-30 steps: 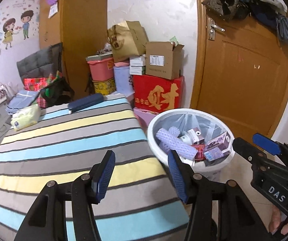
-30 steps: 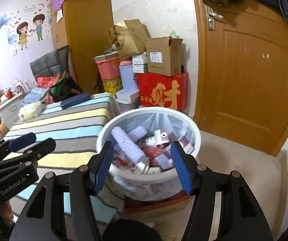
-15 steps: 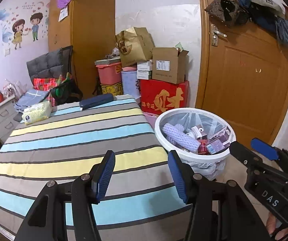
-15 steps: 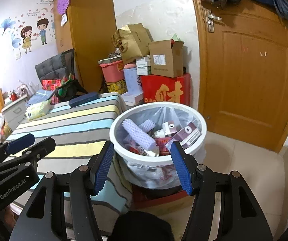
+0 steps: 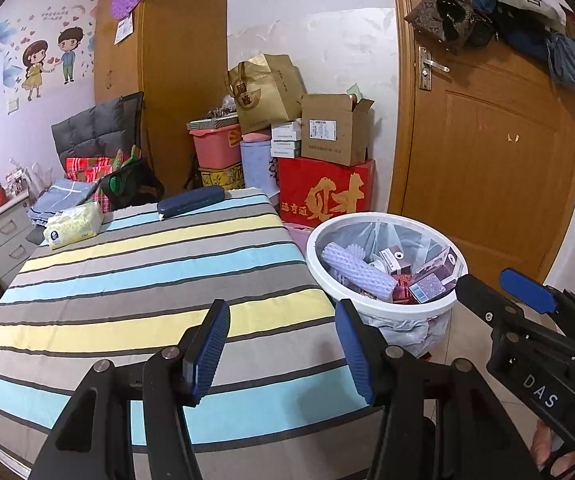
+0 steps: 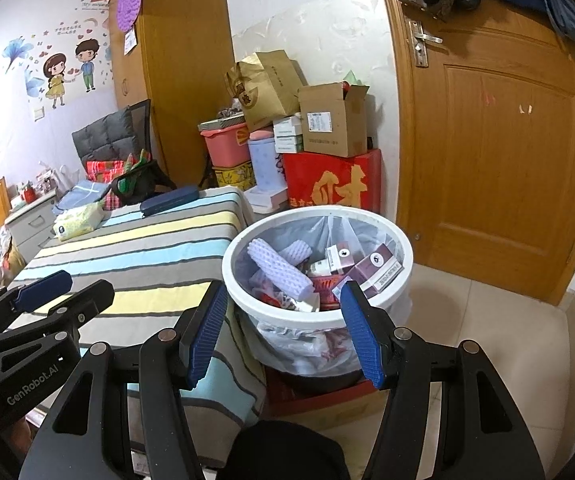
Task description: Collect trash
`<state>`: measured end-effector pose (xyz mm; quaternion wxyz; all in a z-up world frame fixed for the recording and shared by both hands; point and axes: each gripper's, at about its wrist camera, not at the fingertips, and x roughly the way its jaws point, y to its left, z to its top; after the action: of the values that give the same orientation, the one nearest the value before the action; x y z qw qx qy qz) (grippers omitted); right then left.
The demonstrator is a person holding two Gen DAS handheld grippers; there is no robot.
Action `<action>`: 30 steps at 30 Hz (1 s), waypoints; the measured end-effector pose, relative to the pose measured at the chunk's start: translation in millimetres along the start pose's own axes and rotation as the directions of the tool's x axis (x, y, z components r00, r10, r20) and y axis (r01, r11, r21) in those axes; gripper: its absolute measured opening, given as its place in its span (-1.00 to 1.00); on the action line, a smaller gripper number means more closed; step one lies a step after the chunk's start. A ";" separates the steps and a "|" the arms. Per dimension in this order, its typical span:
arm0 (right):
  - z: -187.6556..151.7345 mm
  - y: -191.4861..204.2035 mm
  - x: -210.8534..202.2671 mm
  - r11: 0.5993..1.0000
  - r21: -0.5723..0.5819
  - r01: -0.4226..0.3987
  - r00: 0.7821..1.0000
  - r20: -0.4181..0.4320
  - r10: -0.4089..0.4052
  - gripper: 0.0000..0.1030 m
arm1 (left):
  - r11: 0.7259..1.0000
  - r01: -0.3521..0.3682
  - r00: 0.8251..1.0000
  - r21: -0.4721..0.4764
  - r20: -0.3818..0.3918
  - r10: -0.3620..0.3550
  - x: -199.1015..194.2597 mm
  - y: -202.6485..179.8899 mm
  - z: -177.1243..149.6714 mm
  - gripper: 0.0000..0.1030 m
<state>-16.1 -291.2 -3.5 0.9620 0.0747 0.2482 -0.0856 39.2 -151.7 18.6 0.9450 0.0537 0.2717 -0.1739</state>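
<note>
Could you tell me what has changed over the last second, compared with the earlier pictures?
Both the left gripper and the right gripper have pulled back from the white bin, which now sits farther off in both views. Nothing was picked up or let go. Both grippers stay open and empty; the bin's trash and the striped bed are unchanged.

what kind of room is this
Most likely a lived-in bedroom that doubles as storage. A bed with a striped cover fills the left side, boxes and bags are stacked against the wall beside a wooden door, and a full white trash bin stands at the bed's corner.
</note>
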 end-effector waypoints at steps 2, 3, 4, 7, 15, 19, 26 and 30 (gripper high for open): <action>0.3 -0.3 0.2 1.000 -0.002 -0.002 1.000 0.002 0.002 0.17 | 1.000 0.000 1.000 -0.002 0.004 0.000 -1.2 0.1 0.2 0.06; 0.4 0.1 0.4 1.000 -0.004 0.000 1.000 0.001 0.000 0.17 | 1.000 -0.001 1.000 -0.002 0.004 0.001 -1.4 0.8 0.3 0.06; 0.5 0.1 0.5 1.000 -0.005 -0.001 1.000 0.002 0.001 0.17 | 1.000 0.000 1.000 -0.004 0.006 0.000 -1.9 1.3 0.5 0.06; 0.2 1.0 0.6 1.000 -0.003 -0.002 1.000 -0.003 0.002 0.17 | 1.000 -0.001 1.000 -0.005 0.007 0.001 -2.6 1.9 0.3 0.06; -0.3 1.7 -1.7 1.000 -0.006 0.003 1.000 0.004 -0.003 0.17 | 1.000 0.001 1.000 -0.002 0.011 -0.001 -6.1 0.8 0.1 0.06; -0.3 2.3 -2.5 1.000 -0.006 0.001 1.000 0.006 -0.001 0.17 | 1.000 0.002 1.000 -0.005 0.010 -0.002 -6.4 0.5 -0.1 0.06; 0.0 3.6 -4.9 1.000 -0.004 0.000 1.000 0.008 0.000 0.17 | 1.000 0.002 1.000 -0.006 0.011 -0.002 -6.4 0.4 0.1 0.06; 0.4 3.7 -6.1 1.000 -0.006 -0.001 1.000 0.010 0.001 0.17 | 1.000 0.001 1.000 -0.004 0.011 -0.001 -7.1 0.1 0.4 0.06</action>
<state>-20.4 -286.9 0.1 0.9635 0.0717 0.2435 -0.0848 33.8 -149.5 22.7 0.9465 0.0508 0.2668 -0.1742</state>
